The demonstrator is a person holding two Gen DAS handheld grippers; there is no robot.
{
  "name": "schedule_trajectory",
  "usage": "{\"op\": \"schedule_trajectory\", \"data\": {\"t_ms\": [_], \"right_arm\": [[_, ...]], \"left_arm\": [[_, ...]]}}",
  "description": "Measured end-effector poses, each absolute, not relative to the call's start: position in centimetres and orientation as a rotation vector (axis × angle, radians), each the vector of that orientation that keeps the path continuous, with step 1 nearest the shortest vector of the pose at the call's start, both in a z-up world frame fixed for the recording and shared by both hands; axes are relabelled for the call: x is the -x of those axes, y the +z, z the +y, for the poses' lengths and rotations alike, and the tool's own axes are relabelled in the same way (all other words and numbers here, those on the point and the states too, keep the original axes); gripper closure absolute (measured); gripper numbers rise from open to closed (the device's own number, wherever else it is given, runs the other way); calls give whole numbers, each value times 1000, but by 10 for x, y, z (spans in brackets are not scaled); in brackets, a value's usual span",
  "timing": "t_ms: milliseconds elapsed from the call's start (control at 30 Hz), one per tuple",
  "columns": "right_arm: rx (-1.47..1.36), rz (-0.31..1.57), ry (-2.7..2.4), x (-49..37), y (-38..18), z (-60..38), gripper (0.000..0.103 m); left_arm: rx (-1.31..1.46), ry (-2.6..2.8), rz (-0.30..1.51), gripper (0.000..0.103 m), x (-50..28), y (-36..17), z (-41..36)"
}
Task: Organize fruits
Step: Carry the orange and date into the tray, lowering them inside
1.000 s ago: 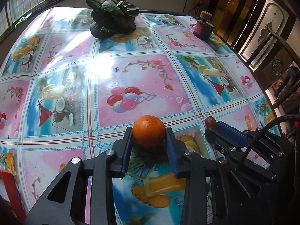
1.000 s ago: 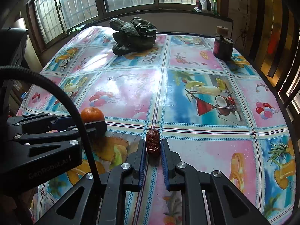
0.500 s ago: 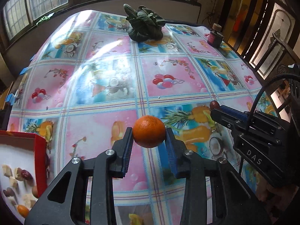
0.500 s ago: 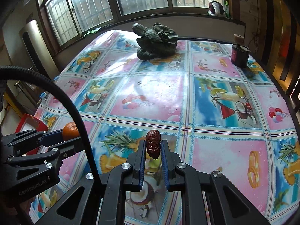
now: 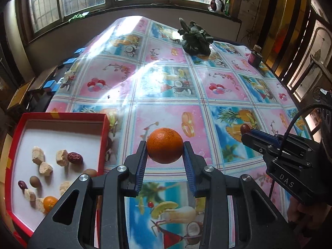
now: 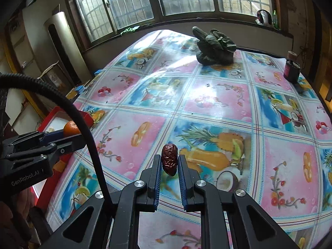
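My left gripper (image 5: 165, 151) is shut on an orange (image 5: 165, 145) and holds it above the table, just right of a red box (image 5: 104, 133) with a white floor. The box holds a small orange (image 5: 49, 203), red dates (image 5: 74, 157), brown round fruits and pale chunks. My right gripper (image 6: 169, 162) is shut on a wrinkled red date (image 6: 169, 159), held above the tablecloth. In the right wrist view the left gripper (image 6: 70, 133) with its orange (image 6: 70, 128) is at the left, by the red box (image 6: 55, 112). In the left wrist view the right gripper (image 5: 248, 130) shows at the right.
A fruit-patterned tablecloth (image 5: 176, 95) covers the table. A dark green leafy bundle (image 5: 195, 39) lies at the far side, and a small dark jar (image 5: 255, 57) stands at the far right. Windows run behind; chairs stand at the right edge. A black cable (image 6: 68, 112) crosses the right wrist view.
Both grippers have lifted and pulled back to the left with their fruit. The red box has come fully into the left wrist view, now close beside the orange.
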State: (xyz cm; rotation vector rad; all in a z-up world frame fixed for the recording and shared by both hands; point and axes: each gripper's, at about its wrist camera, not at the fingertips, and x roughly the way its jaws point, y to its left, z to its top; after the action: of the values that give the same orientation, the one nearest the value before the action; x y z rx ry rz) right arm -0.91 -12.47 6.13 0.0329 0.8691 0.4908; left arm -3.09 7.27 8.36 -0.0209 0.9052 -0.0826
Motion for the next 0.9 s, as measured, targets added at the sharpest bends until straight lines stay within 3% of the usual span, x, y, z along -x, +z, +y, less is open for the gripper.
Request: {"op": "schedule_trajectory", "data": {"t_ms": [900], "right_arm": [[88, 820, 702, 54, 91, -22, 88]], "left_arm": [[100, 114, 840, 70, 86, 98, 178]]}}
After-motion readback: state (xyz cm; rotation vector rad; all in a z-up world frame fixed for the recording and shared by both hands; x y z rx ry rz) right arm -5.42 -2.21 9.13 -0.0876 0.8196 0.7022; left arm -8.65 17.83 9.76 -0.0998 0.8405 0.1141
